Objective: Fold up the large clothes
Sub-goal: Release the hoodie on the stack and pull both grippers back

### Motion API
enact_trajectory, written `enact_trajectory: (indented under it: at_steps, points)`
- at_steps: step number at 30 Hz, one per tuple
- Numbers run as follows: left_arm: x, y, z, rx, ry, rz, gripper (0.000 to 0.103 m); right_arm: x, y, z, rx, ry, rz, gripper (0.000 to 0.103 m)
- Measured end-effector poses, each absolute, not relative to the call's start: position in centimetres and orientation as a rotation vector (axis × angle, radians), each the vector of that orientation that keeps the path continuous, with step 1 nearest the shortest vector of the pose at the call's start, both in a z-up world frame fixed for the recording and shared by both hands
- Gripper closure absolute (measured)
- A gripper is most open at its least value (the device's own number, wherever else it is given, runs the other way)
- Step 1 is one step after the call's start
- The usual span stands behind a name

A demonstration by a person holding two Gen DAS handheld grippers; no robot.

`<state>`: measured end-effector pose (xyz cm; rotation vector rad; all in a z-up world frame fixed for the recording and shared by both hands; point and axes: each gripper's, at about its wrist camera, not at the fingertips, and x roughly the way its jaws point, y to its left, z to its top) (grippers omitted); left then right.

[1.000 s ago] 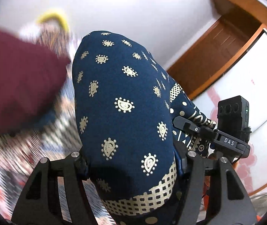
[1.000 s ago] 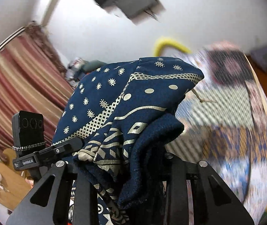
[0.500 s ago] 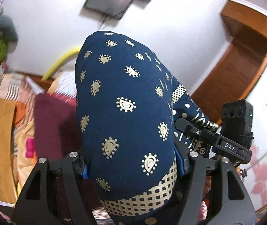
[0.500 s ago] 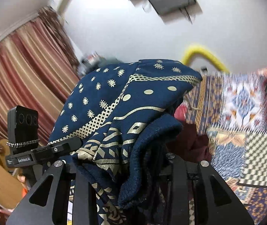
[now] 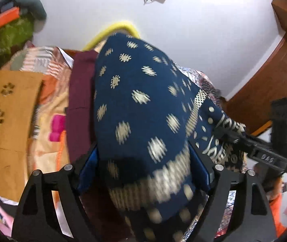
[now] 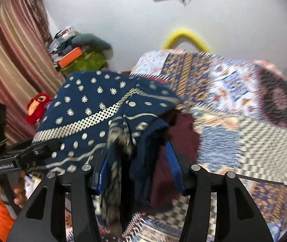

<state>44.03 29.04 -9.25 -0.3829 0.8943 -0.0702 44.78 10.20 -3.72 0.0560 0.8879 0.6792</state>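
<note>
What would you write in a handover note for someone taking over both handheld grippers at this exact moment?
Left gripper: jaws apart, the navy blue garment with gold print bunched thick between the blue pads; a firm hold cannot be confirmed.
Right gripper: jaws spread wide, same garment draped over and hanging between them, apparently not clamped.
The garment is bundled over a folded maroon cloth lying on the patchwork bedspread.
Done: the garment is gathered into a compact bundle; whether its folds are neat cannot be judged.
Left: probably set the bundle down on the maroon cloth, free both grippers, smooth it.
</note>
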Motion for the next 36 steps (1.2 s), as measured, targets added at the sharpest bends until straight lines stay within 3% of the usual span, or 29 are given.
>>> enact_trajectory:
  at_steps: [8, 17, 19, 24, 29, 34, 36]
  points:
    - [37.8, 25.2, -3.5, -0.215, 0.803, 0.042, 0.021, 38.9, 6.1, 3.0, 0.086, 0.736, 0.706, 0.054]
    - [26.0, 17.1, 7.9, -0.033, 0.491, 0.059, 0.020, 27.4, 2.2, 11.1, 0.114, 0.404, 0.783, 0.052]
    - [22.9, 15.2, 9.8, -0.007, 0.411, 0.057, 0.018, 24.6, 1.4, 12.0, 0.106, 0.310, 0.766, 0.043]
    - [15.9, 12.0, 12.2, -0.019, 0.251, 0.035, 0.010, 17.6, 0.1, 12.6, 0.069, 0.103, 0.705, 0.035]
    - [10.8, 9.4, 12.5, -0.005, 0.133, 0.091, 0.007, 15.0, 0.2, 11.5, 0.074, 0.083, 0.687, 0.029]
    - [7.6, 8.0, 11.5, 0.010, 0.065, 0.178, 0.001, 14.3, 0.5, 10.5, 0.085, 0.078, 0.629, 0.004]
    - [7.1, 7.9, 11.1, 0.007, 0.058, 0.196, 0.001, 14.1, 0.2, 10.5, 0.086, 0.066, 0.600, 0.000]
